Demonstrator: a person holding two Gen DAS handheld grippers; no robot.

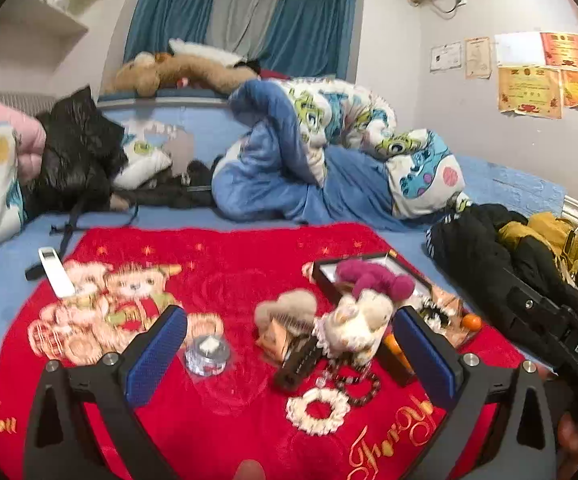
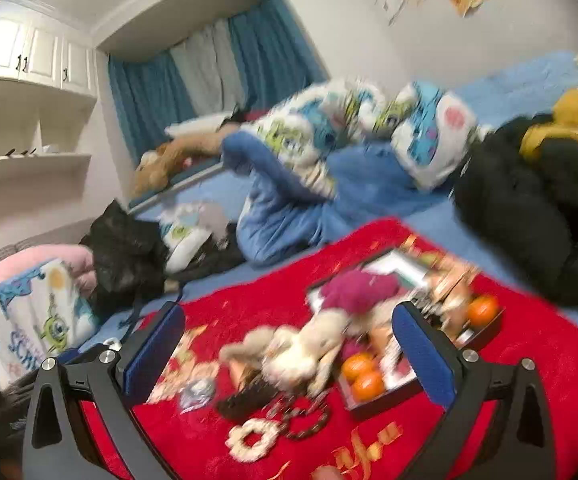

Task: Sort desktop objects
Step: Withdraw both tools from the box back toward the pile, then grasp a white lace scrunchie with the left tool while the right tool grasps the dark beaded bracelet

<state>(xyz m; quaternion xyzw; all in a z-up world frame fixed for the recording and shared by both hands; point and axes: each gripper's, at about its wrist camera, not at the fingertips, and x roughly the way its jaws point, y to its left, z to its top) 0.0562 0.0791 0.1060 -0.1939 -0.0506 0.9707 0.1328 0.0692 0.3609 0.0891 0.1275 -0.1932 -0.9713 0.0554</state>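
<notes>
We record a red blanket (image 1: 225, 280) spread on a bed, carrying the things to be sorted.

- Left gripper (image 1: 291, 350): jaws wide apart, holding nothing, raised above the blanket.
- Right gripper (image 2: 289, 354): jaws likewise wide apart and empty; this view is tilted and blurred.
- Clear round container (image 1: 207, 354): on the blanket, just beside the left gripper's left finger.
- Cream plush toy (image 1: 359, 324): in the middle of the heap, lying partly over a tan plush (image 1: 287, 310) and a small black box (image 1: 299, 364).
- Magenta plush (image 1: 373, 276): resting on the open black tray (image 1: 329, 276) behind the cream toy.
- White lace ring (image 1: 317, 408): flat on the blanket nearest us, touching a dark bead bracelet (image 1: 363, 386).
- Oranges: two (image 2: 363, 376) side by side in a tray at the right, one more (image 2: 483, 310) further back.
- White remote (image 1: 55, 272): at the blanket's left edge, well apart from the heap.
- Rumpled cartoon quilt (image 1: 329, 140) and dark coats (image 1: 529, 268): on the bed beyond the blanket.
</notes>
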